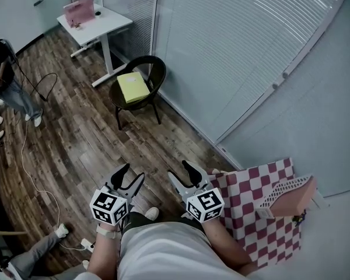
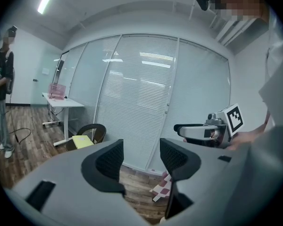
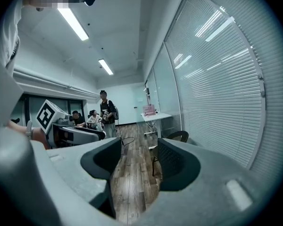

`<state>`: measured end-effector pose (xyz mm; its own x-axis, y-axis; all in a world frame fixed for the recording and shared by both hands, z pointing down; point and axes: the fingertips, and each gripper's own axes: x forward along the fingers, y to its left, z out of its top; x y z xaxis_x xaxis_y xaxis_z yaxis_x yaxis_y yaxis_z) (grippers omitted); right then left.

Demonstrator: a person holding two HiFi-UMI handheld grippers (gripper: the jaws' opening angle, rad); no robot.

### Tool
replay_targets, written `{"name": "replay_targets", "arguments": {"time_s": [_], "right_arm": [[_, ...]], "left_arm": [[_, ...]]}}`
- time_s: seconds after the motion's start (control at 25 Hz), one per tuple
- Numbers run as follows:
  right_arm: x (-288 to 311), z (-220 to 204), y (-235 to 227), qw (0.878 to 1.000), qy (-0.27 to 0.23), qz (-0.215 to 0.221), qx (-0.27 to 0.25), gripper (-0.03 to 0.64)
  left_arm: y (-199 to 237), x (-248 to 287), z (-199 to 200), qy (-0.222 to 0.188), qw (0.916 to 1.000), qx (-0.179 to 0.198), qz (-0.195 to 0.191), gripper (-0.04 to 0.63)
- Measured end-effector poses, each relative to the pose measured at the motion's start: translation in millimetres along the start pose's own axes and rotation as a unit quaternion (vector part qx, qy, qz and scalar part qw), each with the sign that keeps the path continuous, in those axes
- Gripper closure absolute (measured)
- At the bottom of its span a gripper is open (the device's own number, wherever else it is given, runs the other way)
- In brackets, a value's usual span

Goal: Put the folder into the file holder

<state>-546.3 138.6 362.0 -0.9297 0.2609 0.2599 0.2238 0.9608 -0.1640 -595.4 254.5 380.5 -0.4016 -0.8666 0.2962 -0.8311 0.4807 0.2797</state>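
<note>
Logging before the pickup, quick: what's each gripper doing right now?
Left gripper: open, nothing between its jaws.
Right gripper: open, nothing between its jaws.

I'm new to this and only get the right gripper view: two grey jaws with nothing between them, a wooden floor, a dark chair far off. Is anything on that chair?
Observer: Yes. In the head view a yellow folder lies flat on the seat of the chair.
Operator: And where would it go?
Observer: Probably into a pink perforated holder on a red-and-white checked cloth, at the person's right, outside your view.
Operator: Is the other gripper busy?
Observer: No. The left gripper has its jaws apart, nothing between them.
</note>
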Motion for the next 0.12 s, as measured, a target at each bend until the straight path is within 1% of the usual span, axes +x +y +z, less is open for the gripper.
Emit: {"name": "replay_targets", "arguments": {"time_s": [0.12], "right_arm": [[2.4,-1.6,11.1,1.0,0.002,0.001,0.0,0.373]], "left_arm": [[4.6,-10.0,-2.8,0.002,1.0,-0.001,-0.001,0.357]]}}
